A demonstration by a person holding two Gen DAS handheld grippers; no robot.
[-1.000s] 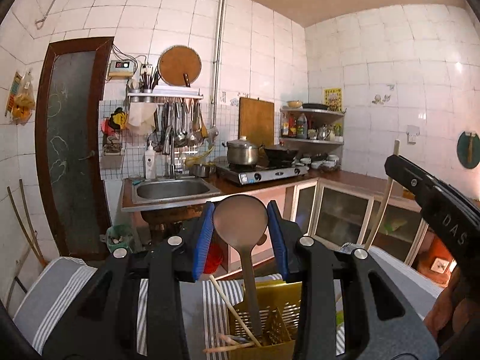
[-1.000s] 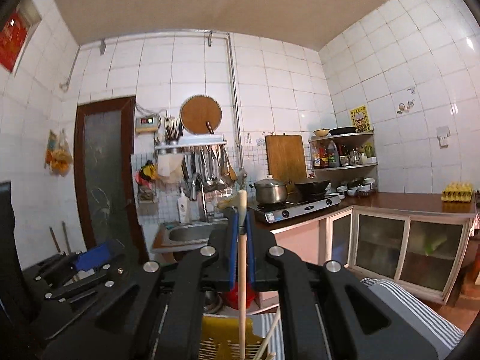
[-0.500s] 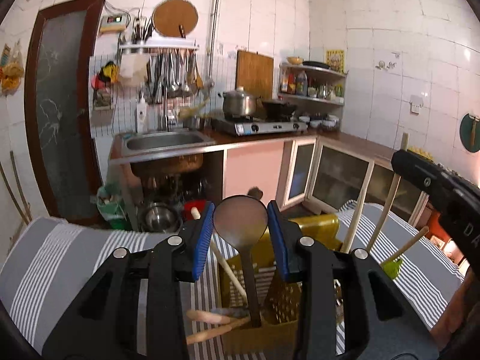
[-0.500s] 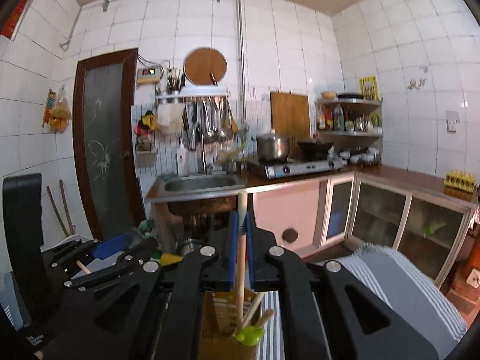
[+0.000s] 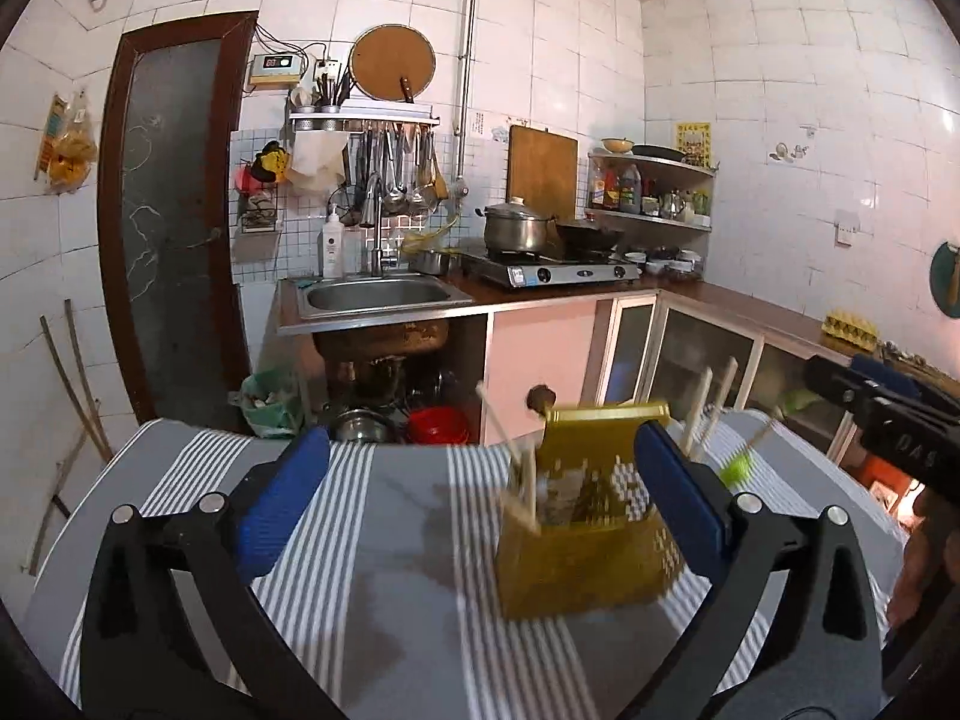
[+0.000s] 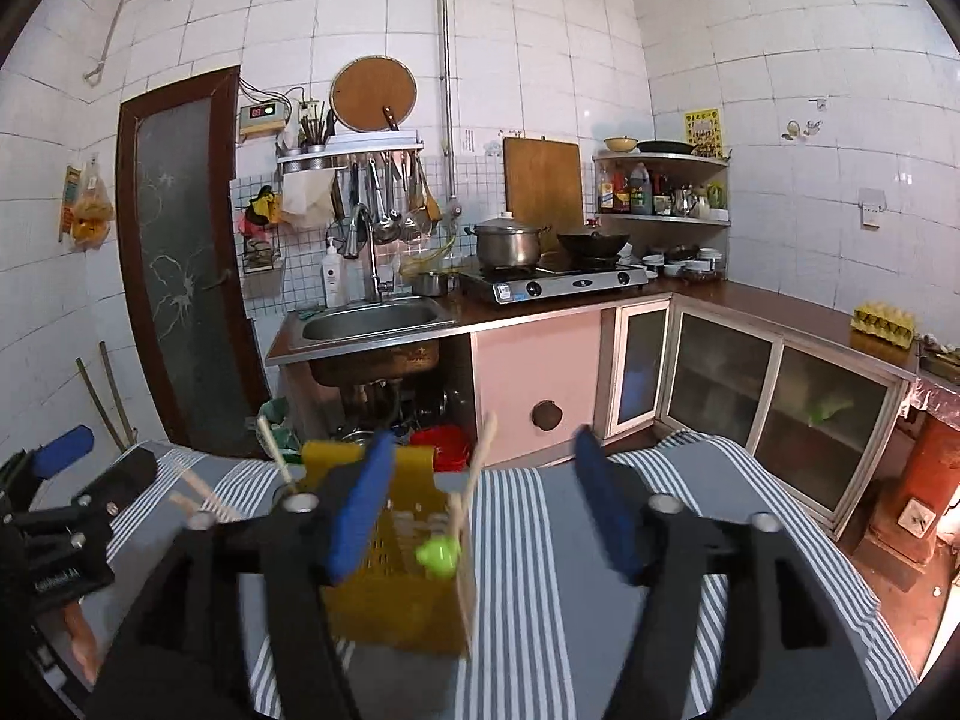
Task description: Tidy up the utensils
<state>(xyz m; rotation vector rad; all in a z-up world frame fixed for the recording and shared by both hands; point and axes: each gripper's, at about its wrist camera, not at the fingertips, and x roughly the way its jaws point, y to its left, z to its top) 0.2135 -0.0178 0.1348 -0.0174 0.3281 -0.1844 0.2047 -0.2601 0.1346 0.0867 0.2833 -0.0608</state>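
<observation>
Both tools stand with their jaws wide apart and hold nothing: the left gripper (image 5: 480,480) frames the yellow utensil holder (image 5: 585,540) between its blue pads (image 5: 282,495), and the right gripper (image 6: 486,504) looks at the same holder (image 6: 396,570) from the other side. The holder stands on the striped tablecloth (image 5: 390,540), toward the far edge of the table and nearer its right side as the left camera sees it. Several chopsticks (image 5: 711,399) lean out of it, together with a stick that carries a small green ball (image 6: 438,558); a dark spoon seems to be inside too, but blur hides it. I judge the holder to be light, stiff perforated plastic, so it may tip or slide when a long utensil is pushed against its wall. The chopsticks are thin, hard and smooth, and they should be taken at the upper part of the shaft, well above the rim. The cloth is soft and could wrinkle under a push. The near and left parts of the table offer open room, while the far edge is close behind the holder.
</observation>
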